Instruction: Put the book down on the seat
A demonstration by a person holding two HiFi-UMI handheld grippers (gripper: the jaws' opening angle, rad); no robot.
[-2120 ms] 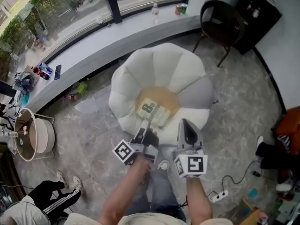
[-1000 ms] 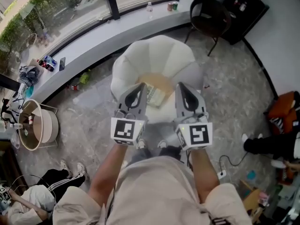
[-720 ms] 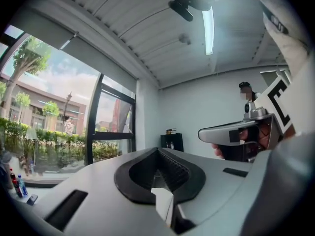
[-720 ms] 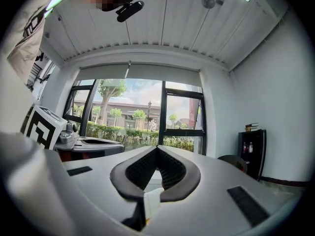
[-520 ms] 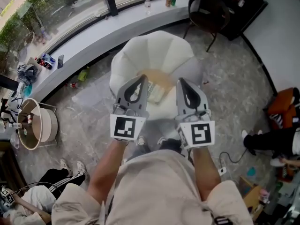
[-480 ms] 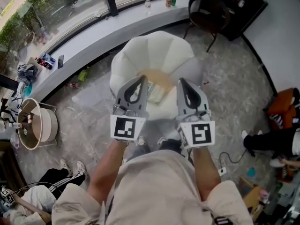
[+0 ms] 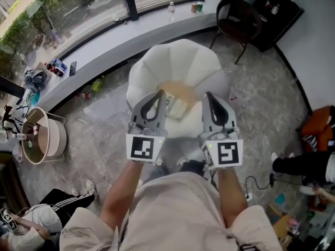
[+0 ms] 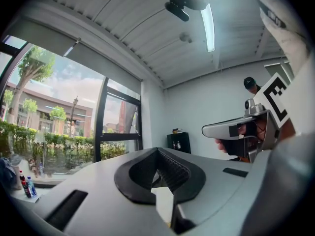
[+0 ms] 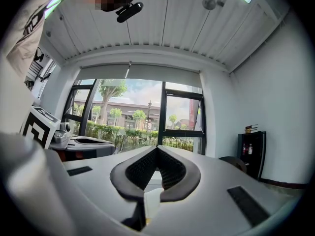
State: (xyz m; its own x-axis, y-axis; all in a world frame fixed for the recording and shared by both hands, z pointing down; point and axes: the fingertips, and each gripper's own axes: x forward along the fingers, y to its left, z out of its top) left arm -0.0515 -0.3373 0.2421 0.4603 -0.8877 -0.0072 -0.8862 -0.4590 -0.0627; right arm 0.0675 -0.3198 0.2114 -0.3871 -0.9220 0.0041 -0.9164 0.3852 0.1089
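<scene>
Moved: left gripper (image 7: 158, 94) had risen off the book (image 7: 175, 106), above the chair (image 7: 180, 61) front.
Left jaws: together, empty.
Beside it: right gripper (image 7: 209, 95), jaws together, empty.
Book: flat on the chair.

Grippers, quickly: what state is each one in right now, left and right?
Left gripper: closed, jaws tip to tip, holding nothing.
Right gripper: closed, jaws tip to tip, holding nothing.
</scene>
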